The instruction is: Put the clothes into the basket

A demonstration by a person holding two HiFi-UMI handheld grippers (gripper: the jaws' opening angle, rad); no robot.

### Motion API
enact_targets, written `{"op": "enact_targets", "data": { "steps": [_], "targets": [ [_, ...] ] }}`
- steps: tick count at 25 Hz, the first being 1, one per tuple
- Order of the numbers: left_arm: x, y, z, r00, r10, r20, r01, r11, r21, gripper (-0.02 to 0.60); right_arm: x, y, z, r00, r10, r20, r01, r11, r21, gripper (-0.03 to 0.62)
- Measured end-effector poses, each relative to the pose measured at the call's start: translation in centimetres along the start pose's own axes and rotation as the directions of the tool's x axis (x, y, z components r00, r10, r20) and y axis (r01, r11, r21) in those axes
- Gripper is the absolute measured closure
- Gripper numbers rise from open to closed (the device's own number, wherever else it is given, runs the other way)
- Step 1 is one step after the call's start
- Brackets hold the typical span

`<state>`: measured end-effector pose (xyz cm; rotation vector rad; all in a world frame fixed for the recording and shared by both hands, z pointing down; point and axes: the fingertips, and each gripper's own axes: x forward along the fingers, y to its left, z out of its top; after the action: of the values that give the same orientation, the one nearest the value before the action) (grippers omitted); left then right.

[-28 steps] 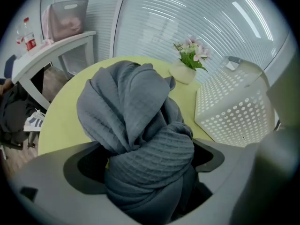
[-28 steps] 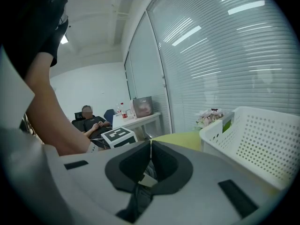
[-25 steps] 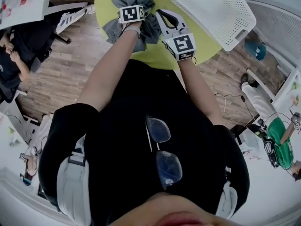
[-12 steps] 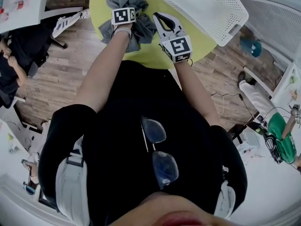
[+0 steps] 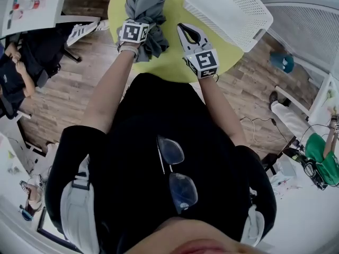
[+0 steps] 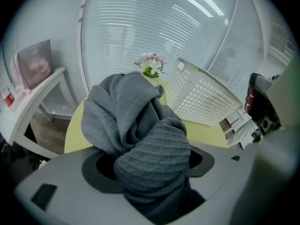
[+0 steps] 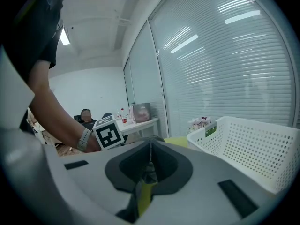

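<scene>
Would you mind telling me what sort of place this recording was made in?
Probably an office or lab workroom: slatted blinds over glass walls, a white desk with bottles, and a seated person nearby.

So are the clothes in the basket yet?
Not yet. No clothes show in the white basket. The fingers of the left gripper have just been closing on the grey garment, which is bunched between them. Still left: carry it across and drop it in. The right gripper is shut and empty.

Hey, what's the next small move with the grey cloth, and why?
Probably swing the left gripper right, toward the white basket: its jaws have just been closing and now pinch the bunched grey cloth, and the basket lies to its right.
</scene>
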<state>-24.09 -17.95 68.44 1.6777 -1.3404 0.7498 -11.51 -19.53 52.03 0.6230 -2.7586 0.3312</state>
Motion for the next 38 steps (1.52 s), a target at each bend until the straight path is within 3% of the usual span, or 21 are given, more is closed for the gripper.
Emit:
{"op": "enact_targets", "data": {
  "steps": [5,11,14,16,24,30,33,38],
  "targets": [
    [-3.9,-1.6,0.3,1.0,-0.022,0.002,0.021,0.983,0.185,0.232,-1.8,0.6,1.7,0.999,0.002,0.047,-0.001,1.0,-0.014,0.568],
    [-8.7,-4.9,2.2,0.993,-0.118,-0.002,0.114,0.951,0.287,0.23,-3.7,1.3,3.0,0.996,-0.004,0.086,0.006,1.0,-0.024,0.568],
    [-10.6,-6.6,3.3,0.986,-0.166,-0.021,0.163,0.924,0.345,0.23,-4.1,1.4,3.5,0.995,-0.005,0.101,0.009,0.999,-0.032,0.568],
    [-11.7,-7.9,4.3,0.984,-0.173,-0.037,0.173,0.894,0.414,0.23,-4.5,1.3,3.9,0.994,-0.015,0.111,0.019,0.999,-0.034,0.568],
    [-15.1,-11.7,10.5,0.983,-0.176,-0.058,0.171,0.734,0.657,0.23,-5.9,0.0,6.3,0.985,-0.077,0.156,0.083,0.996,-0.038,0.568],
    [-15.0,-14.7,15.1,0.964,-0.241,-0.113,0.24,0.6,0.763,0.23,-6.9,-3.0,7.6,0.969,-0.183,0.167,0.19,0.982,-0.024,0.568],
    [-14.2,-16.7,16.9,0.961,-0.233,-0.148,0.251,0.513,0.821,0.23,-8.2,-4.4,8.3,0.955,-0.237,0.18,0.244,0.969,-0.02,0.568],
    [-12.6,-20.5,19.8,0.957,-0.237,-0.167,0.243,0.345,0.906,0.23,-9.9,-6.6,8.4,0.936,-0.294,0.195,0.301,0.954,-0.01,0.568]
  ]
}}
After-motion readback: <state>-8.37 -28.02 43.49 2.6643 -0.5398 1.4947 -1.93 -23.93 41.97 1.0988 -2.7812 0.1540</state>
